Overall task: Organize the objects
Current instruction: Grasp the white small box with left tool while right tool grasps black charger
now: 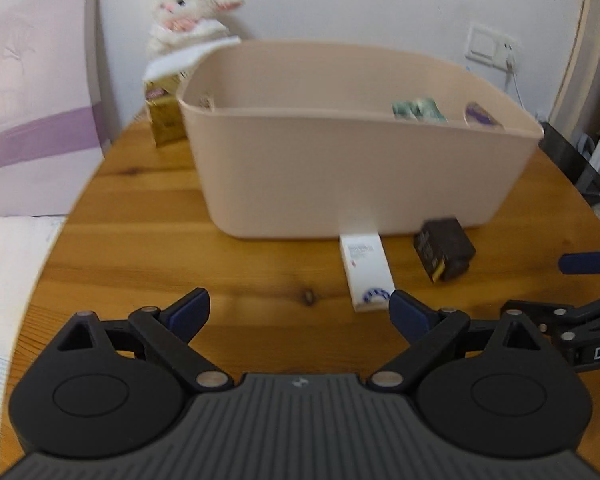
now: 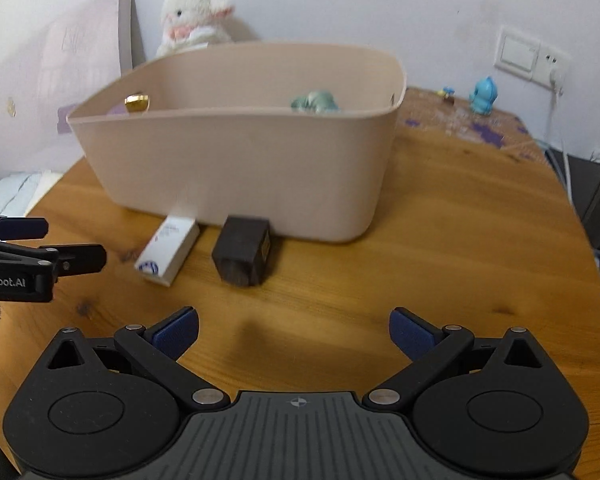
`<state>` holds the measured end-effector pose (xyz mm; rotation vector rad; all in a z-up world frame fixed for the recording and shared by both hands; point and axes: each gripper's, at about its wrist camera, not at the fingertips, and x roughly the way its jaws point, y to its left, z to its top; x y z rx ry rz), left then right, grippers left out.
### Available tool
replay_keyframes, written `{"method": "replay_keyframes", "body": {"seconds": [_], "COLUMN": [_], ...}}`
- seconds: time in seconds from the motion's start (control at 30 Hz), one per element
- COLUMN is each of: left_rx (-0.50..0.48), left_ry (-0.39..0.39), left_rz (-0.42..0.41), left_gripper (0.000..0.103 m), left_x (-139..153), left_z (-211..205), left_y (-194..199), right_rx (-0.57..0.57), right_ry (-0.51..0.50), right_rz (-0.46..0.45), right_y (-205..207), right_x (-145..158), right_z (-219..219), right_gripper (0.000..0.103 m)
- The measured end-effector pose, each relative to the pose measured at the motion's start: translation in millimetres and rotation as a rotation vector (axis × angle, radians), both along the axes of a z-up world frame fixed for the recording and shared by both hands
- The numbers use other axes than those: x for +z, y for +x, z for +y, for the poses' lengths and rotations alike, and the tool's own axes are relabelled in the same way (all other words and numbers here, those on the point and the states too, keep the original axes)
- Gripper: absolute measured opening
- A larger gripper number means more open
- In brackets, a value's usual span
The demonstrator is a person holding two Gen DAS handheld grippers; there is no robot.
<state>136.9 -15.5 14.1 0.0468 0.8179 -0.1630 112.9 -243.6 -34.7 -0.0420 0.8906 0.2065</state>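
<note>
The left gripper (image 1: 300, 312) hovered low over the round wooden table (image 1: 260, 264), its blue-padded fingers (image 1: 190, 312) spread wide with nothing between them. The right gripper (image 2: 294, 334) hung beside it at much the same height, equally wide apart and empty.

Beyond both grippers stood a beige plastic tub (image 1: 340, 168), near the middle of the table. Against the tub's near wall lay a white carton (image 1: 366, 270) with a blue round mark on its near end, flat on the wood and pointing toward the grippers. Its near end sat just beyond the left gripper's right fingertip. Just to the right of it was a dark brown box (image 1: 444, 250), tipped at an angle and close to the tub, apart from the carton.

Inside the tub, a greenish item (image 2: 314, 102) showed above the rim toward the right, too blurred to identify. A shiny gold cap (image 2: 137, 102) peeked over the rim at the left, and a purple item (image 1: 480, 114) lay at the far right corner in the left wrist view.

Behind the tub's left end sat a white plush rabbit (image 1: 192, 8) against the wall, with a gold-coloured box (image 1: 164, 116) just left of the tub. A small blue figurine (image 2: 484, 94) stood far right on the table near the wall socket (image 2: 528, 54).
</note>
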Motion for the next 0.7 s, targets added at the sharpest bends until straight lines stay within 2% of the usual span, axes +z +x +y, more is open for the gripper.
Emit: {"method": "replay_keyframes", "body": {"seconds": [0.4,0.7], "left_rx": [-0.084,-0.056], "left_ry": [0.012,0.026], "left_rz": [0.04,0.022], "left_gripper": [0.096,0.096], "left_x": [-26,-39], "left_z": [-33,-39], "left_y": [17,32], "right_rx": [0.032,0.092], "right_ry": [0.032,-0.052], "right_rz": [0.052,-0.016], "right_y": [12,15], "right_x": [-25,-33], "right_z": [-7,13], "right_gripper": [0.103,0.103]}}
